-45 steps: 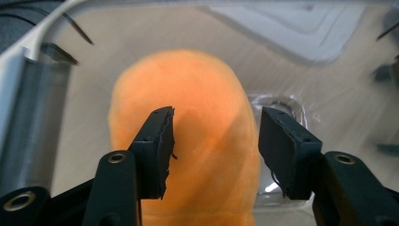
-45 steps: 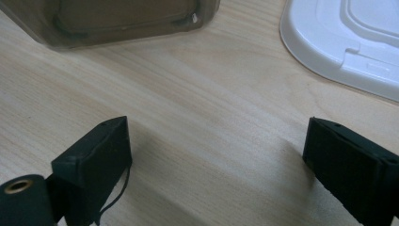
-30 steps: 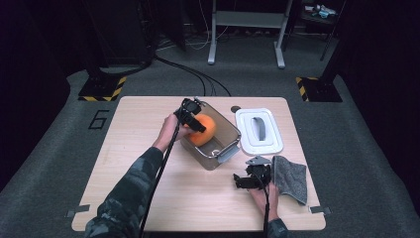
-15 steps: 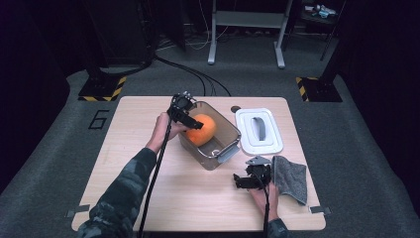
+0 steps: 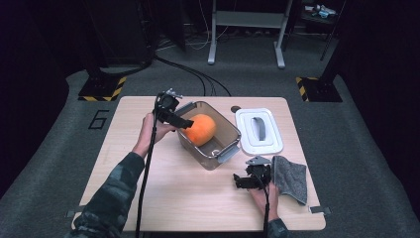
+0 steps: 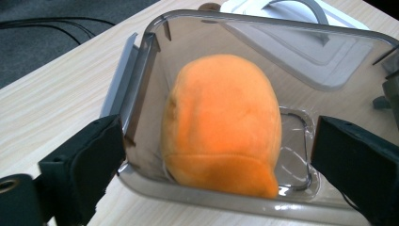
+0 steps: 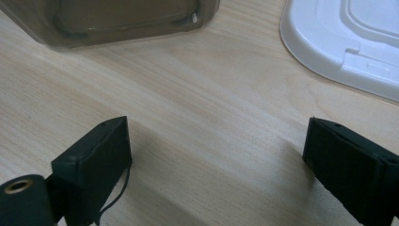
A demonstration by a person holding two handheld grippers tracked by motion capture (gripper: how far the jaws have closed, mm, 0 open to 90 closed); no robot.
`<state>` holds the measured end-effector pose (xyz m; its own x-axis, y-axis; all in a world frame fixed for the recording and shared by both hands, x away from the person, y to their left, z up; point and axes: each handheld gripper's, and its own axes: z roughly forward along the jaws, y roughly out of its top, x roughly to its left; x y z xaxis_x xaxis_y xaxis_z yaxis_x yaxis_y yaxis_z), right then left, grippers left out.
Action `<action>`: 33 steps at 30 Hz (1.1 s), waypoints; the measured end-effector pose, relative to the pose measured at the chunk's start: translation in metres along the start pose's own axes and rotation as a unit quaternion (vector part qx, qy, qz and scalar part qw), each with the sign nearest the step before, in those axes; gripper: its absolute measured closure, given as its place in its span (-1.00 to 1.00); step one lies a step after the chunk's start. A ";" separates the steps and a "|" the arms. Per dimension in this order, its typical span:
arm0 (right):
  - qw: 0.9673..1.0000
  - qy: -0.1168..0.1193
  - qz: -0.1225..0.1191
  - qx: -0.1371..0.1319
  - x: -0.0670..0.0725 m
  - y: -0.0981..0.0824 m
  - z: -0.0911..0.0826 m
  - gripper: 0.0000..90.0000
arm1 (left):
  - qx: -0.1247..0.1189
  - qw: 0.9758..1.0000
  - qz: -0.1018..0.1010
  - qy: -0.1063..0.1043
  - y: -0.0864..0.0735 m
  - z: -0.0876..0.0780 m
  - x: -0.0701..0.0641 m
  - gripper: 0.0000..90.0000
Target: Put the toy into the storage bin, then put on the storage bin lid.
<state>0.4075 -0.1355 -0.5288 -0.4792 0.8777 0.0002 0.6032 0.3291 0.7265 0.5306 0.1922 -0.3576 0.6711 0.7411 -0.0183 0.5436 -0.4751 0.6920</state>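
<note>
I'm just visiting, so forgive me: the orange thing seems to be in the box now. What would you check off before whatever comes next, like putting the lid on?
1. Orange plush lies inside the clear container: ok.
2. Left gripper has let go: ok, its jaws have just been opening and stand wide of the plush, nothing pressed between them.
3. Left gripper out of the way for the lid: not ok, it hangs at the container's rim.
4. White lid lies free on the table beside the container: ok.
5. Right gripper open and holding nothing: ok.
6. Grey cloth off the lid: ok.
</note>
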 end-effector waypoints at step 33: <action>1.000 -0.002 0.002 0.002 0.000 0.000 0.000 -0.85 | -0.039 0.998 -0.023 0.043 -0.074 -0.038 0.020 -1.00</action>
<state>0.4077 -0.1357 -0.5289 -0.4741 0.8805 0.0012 0.6074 0.3261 0.7243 0.4846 0.2602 -0.3823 0.5996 0.8003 0.0086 0.5297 -0.4048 0.7453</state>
